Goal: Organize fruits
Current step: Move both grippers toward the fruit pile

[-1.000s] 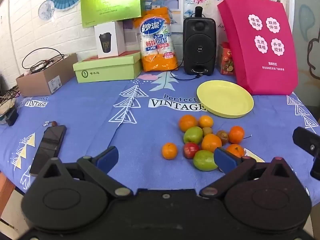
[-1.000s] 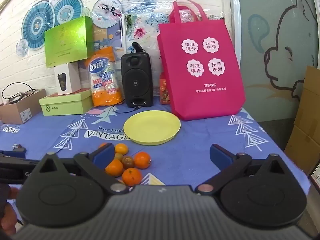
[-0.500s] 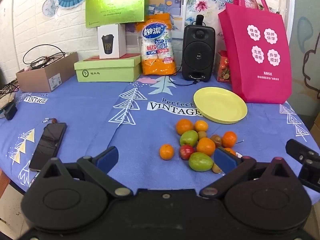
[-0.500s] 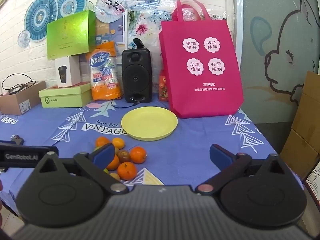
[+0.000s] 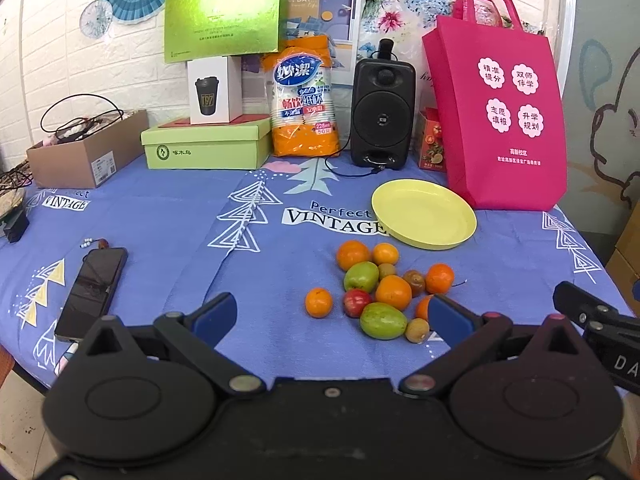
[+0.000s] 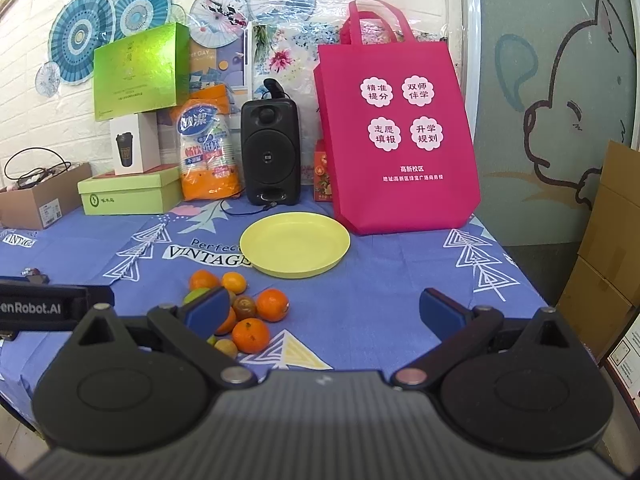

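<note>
A cluster of fruit lies on the blue tablecloth: several oranges (image 5: 393,291), two green fruits (image 5: 382,320), a red fruit (image 5: 356,302) and small brown ones. A lone orange (image 5: 319,302) sits just left of the cluster. An empty yellow plate (image 5: 424,213) stands behind the fruit, also in the right wrist view (image 6: 295,244). My left gripper (image 5: 332,314) is open and empty, held above the table's near edge in front of the fruit. My right gripper (image 6: 324,312) is open and empty, to the right of the fruit (image 6: 250,334).
A pink tote bag (image 5: 498,104) stands right of the plate. A black speaker (image 5: 382,114), a pack of paper cups (image 5: 304,100) and green boxes (image 5: 204,142) line the back. A phone (image 5: 94,290) lies at the left. Cardboard boxes (image 6: 610,256) stand beyond the table's right edge.
Both grippers have drawn back and risen a little, so the fruit and plate look farther away. Both stay open. The fruit has not moved.
</note>
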Demonstrator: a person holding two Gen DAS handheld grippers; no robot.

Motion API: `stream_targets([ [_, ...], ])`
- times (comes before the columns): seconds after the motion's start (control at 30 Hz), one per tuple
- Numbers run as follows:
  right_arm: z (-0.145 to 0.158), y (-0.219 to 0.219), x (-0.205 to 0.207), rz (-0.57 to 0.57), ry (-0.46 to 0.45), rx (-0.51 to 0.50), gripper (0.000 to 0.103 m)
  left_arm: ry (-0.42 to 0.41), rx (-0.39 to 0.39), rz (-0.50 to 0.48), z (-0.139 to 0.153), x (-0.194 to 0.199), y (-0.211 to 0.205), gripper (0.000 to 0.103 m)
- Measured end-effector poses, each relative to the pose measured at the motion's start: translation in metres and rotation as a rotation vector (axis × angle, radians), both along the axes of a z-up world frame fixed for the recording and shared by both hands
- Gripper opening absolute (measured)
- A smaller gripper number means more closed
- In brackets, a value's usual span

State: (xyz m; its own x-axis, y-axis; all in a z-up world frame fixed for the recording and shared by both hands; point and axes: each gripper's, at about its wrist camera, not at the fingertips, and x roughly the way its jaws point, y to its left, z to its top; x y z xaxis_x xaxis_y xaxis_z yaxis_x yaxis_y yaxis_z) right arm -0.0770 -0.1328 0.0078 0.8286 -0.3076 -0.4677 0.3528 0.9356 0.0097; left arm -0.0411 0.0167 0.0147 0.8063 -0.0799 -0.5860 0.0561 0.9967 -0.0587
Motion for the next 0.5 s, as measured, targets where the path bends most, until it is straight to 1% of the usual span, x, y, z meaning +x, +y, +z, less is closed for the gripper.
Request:
stream_targets([
  [0.27, -0.001, -0.001, 0.000, 0.000, 0.001, 0.002, 0.103, 0.009, 0.003, -0.008, 0.004, 0.005, -0.001, 0.103],
  [0.37, -0.003, -0.003, 0.003, 0.020, 0.008, 0.015, 0.103, -0.003, 0.008, -0.028, 0.002, 0.008, 0.001, 0.103],
  [0.5, -0.012, -0.011, 0.014, 0.045, 0.025, 0.033, 0.103, -0.041, -0.057, -0.077, -0.006, 0.015, 0.016, 0.103],
])
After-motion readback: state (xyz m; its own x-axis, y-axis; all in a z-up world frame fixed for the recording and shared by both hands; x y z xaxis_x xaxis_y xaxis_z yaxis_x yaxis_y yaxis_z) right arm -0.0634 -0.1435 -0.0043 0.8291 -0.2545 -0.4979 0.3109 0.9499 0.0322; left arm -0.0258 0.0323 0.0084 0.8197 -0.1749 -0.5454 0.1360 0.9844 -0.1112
